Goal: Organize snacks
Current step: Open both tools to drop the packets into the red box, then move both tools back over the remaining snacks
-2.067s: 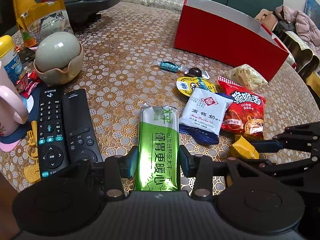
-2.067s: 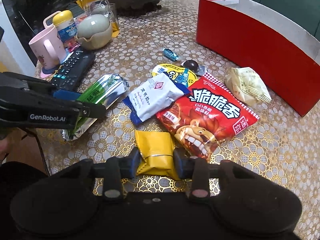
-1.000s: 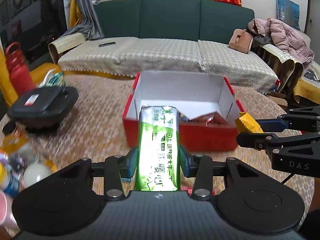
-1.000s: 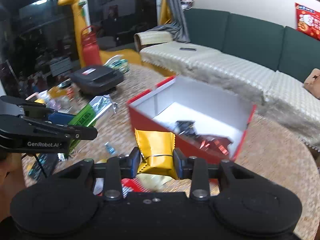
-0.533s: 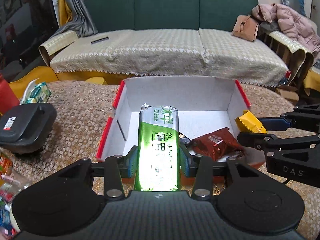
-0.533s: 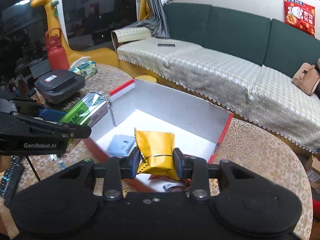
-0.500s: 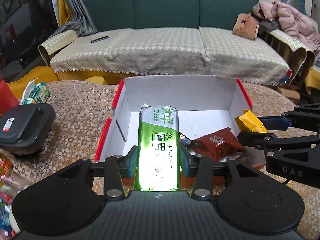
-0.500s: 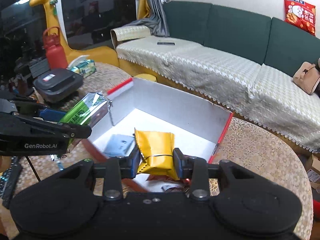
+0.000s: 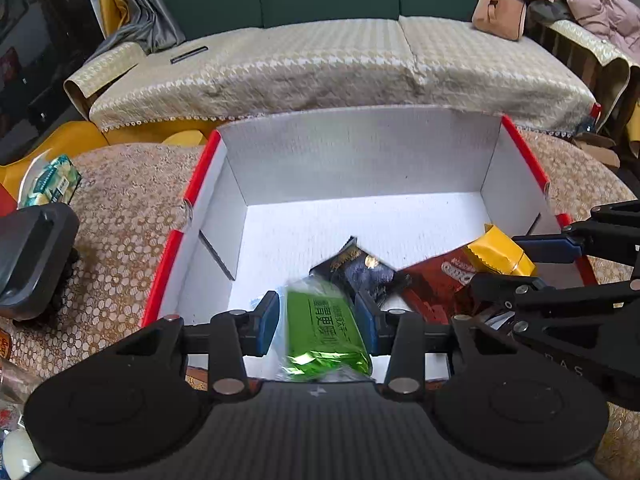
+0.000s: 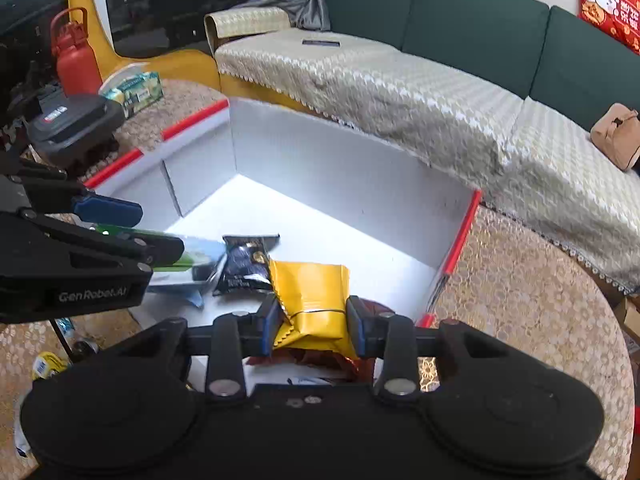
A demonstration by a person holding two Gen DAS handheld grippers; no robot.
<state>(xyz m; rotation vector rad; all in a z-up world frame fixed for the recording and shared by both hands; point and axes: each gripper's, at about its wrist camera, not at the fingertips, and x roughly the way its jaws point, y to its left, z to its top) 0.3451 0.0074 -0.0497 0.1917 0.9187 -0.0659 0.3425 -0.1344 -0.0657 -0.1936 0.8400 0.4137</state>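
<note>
Two grippers over red, white-lined cardboard box (image 9: 360, 168) on lace-patterned round table (image 9: 120, 216), green sofa (image 10: 460, 20) at 12 o'clock.
Left gripper (image 9: 316, 322): jaws parted, blurred glossy green foil packet (image 9: 324, 332) between them. Right gripper (image 10: 312, 320): clamped on crinkled yellow foil packet (image 10: 312, 300).

**Two black hand-held grippers with blue pads**

The left gripper (image 9: 316, 322) is matte black: two round housings flank a ribbed centre plate, and silver screw heads dot its linkage arms. Its fingers (image 9: 266, 322) carry blue pads. Beside the red box (image 10: 192, 122), its side reads "GenRobot.AI" in pale letters. The right gripper (image 10: 312, 320) has the same build (its flank shows "DAS", faintly), with blue-padded fingers (image 10: 354, 326).
</note>
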